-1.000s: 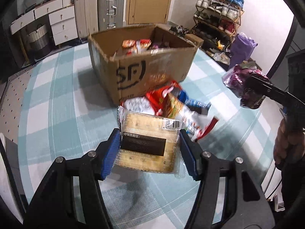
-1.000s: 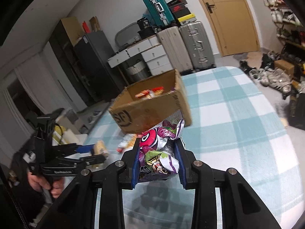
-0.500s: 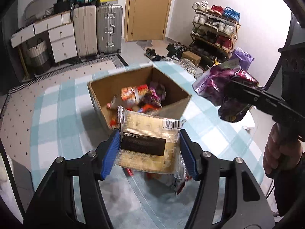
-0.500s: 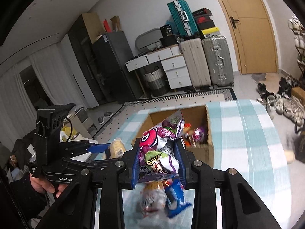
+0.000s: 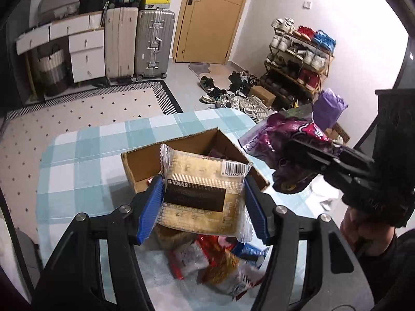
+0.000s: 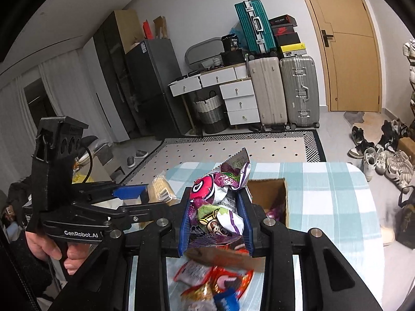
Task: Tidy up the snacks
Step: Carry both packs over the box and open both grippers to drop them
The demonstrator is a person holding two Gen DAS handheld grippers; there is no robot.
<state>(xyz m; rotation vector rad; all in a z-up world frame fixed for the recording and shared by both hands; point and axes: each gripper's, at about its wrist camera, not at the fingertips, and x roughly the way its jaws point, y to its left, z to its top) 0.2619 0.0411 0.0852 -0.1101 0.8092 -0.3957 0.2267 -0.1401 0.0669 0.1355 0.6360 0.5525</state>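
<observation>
My left gripper (image 5: 203, 207) is shut on a clear-wrapped yellow cracker pack (image 5: 202, 189) with a black label, held high over the near side of the open cardboard box (image 5: 145, 163). My right gripper (image 6: 215, 217) is shut on a crumpled purple and pink snack bag (image 6: 220, 199), also raised above the table. In the left wrist view that purple bag (image 5: 282, 140) hangs to the right of the box. A heap of loose snack packets (image 5: 215, 267) lies on the checked tablecloth below both grippers. The box (image 6: 269, 197) shows some snacks inside.
The table wears a teal and white checked cloth (image 5: 85, 160). Beyond it are suitcases (image 5: 153, 44), white drawers (image 5: 85, 54), a wooden door (image 5: 210, 18), a shoe rack (image 5: 298, 57) and shoes on the floor. A hand (image 6: 52, 248) holds the left gripper's handle.
Both grippers have risen well above the table with their packs still held. The box and the snack heap now look smaller and lower in both views.
</observation>
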